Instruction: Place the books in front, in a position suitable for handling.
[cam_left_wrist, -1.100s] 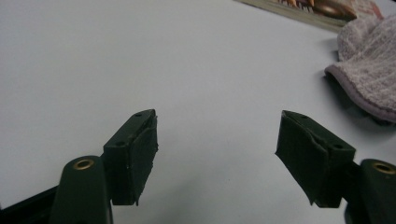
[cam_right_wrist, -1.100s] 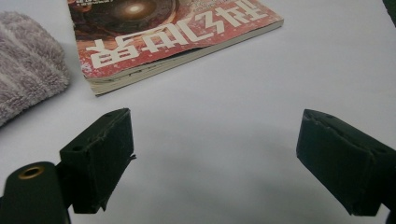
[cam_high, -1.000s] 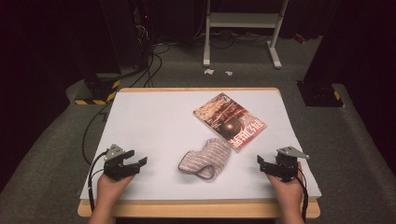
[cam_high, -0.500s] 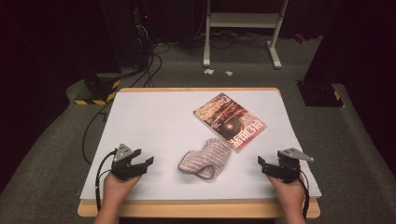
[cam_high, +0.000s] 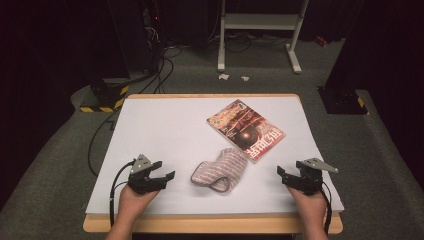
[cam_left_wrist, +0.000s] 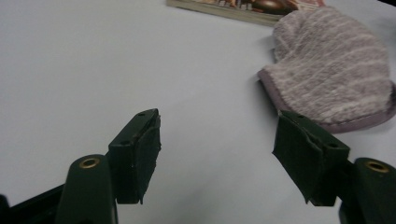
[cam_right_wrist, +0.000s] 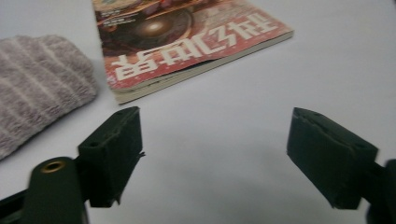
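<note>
White and wood-edged, the surface (cam_high: 165, 125) carries a striped, greyish-pink towelling mitt (cam_high: 220, 168) near its front middle, which seems to touch the corner of a red glossy magazine (cam_high: 246, 129) behind it. The left gripper (cam_high: 167, 176) hovers just beside the mitt, jaws wide apart and holding nothing. The right gripper (cam_high: 281, 172) waits opposite, equally open and empty.

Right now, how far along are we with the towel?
Nothing looks done: the towel lies untouched, folded beside the magazine. In hand: the left gripper sits near the towel, jaws open and empty. The right gripper rests open too. Grasping and everything after remain.
</note>
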